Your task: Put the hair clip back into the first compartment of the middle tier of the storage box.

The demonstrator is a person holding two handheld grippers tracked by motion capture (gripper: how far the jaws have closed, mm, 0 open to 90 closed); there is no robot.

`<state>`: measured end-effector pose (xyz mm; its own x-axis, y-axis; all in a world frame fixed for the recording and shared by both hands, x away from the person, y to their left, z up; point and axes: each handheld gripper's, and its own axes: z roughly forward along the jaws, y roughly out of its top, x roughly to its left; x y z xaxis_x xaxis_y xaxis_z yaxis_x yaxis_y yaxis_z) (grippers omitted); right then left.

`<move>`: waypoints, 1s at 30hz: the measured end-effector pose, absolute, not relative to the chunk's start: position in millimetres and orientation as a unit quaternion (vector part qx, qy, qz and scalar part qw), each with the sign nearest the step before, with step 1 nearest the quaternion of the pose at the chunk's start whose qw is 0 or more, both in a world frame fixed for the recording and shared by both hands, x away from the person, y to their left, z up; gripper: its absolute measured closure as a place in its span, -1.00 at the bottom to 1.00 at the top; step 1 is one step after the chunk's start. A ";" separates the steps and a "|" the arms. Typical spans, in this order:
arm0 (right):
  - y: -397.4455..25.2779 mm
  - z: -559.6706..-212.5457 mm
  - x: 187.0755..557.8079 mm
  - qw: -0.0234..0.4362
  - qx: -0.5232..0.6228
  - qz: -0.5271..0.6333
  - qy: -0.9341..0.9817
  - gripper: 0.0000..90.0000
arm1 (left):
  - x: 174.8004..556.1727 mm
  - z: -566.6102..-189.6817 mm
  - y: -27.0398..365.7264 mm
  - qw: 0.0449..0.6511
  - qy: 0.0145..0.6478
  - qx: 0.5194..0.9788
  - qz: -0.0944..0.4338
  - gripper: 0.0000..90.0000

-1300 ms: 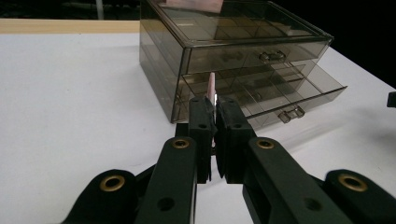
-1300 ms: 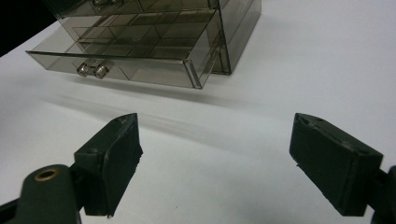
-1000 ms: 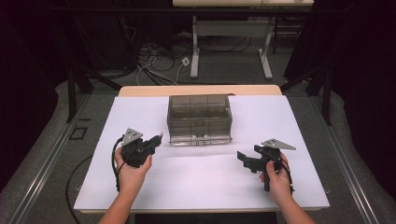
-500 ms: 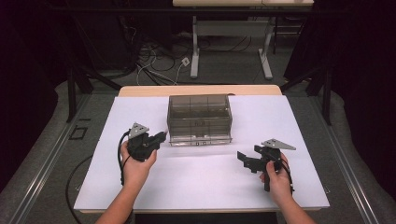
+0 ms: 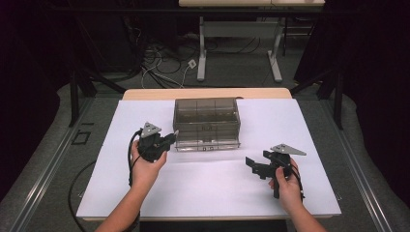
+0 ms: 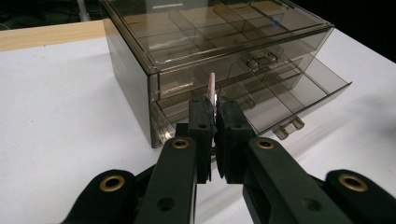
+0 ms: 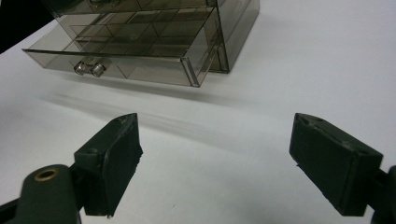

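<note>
Moved up and in since a sec ago: the left gripper (image 5: 167, 140) has gone from mid-sheet toward the smoked plastic drawer box (image 5: 207, 116), its tips now just beside the box's front left corner in the high view. Right gripper (image 5: 255, 166) — same spot as before, well apart from the box, near the front right of the white sheet (image 5: 212, 193).

Left gripper (image 6: 214, 112) jaws are pinched narrow on a small thin pinkish strip (image 6: 211, 88), which stands upright between the pads and pokes out above them. What the strip is made of can't be told. It sits in front of the box's (image 6: 187, 42) left end, level w/ the gap between the upper drawer and the lower drawer (image 6: 289, 93); whether it touches the box can't be told.

Lower drawer is pulled partway out toward the person, dividers showing inside; its small clear handle (image 6: 287, 128) faces front. Upper drawer is closed.

Right gripper (image 7: 215, 158) jaws stand wide apart, nothing between them — bare white sheet (image 7: 280, 60) below. Beyond them the open drawer (image 7: 130, 51) and its handle (image 7: 89, 68) sit off to the view's upper left.

Box stands at the back centre of the sheet, on a wood-edged table (image 5: 145, 94).
</note>
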<state>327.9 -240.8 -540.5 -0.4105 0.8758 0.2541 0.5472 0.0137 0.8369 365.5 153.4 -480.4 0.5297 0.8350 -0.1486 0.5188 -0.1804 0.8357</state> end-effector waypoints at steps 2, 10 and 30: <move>-241.0 -540.4 327.7 0.171 0.515 0.477 0.691 -0.65 | 367.6 -480.6 151.6 0.451 0.452 0.749 0.177 0.90; -241.1 -540.8 327.8 0.172 0.515 0.475 0.692 -0.65 | 375.5 -483.0 145.7 0.440 0.452 0.756 0.176 0.90; -239.9 -542.0 327.7 0.170 0.515 0.474 0.694 -0.65 | 390.4 -499.1 128.8 0.426 0.467 0.757 0.167 0.90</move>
